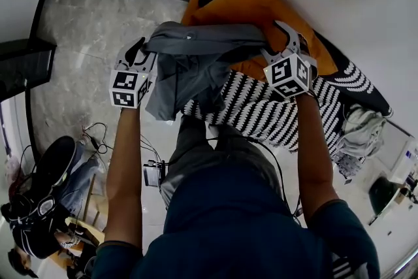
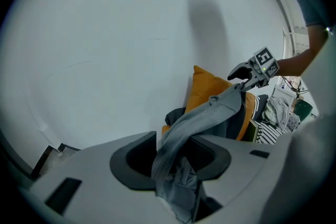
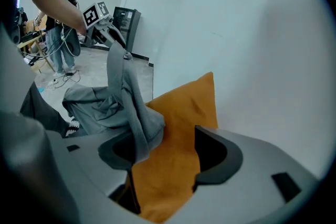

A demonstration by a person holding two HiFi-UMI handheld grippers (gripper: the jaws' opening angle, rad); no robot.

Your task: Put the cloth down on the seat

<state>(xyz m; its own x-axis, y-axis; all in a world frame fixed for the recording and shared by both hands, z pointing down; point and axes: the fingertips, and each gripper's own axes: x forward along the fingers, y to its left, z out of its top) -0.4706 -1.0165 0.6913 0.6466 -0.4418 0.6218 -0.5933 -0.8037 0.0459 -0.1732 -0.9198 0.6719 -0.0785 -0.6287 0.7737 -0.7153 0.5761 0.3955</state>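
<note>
A grey cloth (image 1: 196,42) hangs stretched between my two grippers above the seat, which bears an orange cushion (image 1: 255,3) and a black-and-white striped cover (image 1: 261,111). My left gripper (image 1: 140,52) is shut on one end of the cloth (image 2: 178,134), which bunches between its jaws (image 2: 176,157). My right gripper (image 1: 277,42) stands open over the cushion (image 3: 184,107). The cloth (image 3: 126,97) only drapes over its left finger, and the orange cushion shows through the wide gap between the jaws (image 3: 168,157). Each gripper view shows the other gripper across the cloth: the right one (image 2: 244,78) and the left one (image 3: 107,31).
A white wall rises behind the seat. A pale heap of clothes (image 1: 362,127) lies at the seat's right end. On the marbled floor to the left are cables (image 1: 98,134), bags and shoes (image 1: 46,193) and a black unit (image 1: 23,65). A person (image 3: 58,18) stands farther off.
</note>
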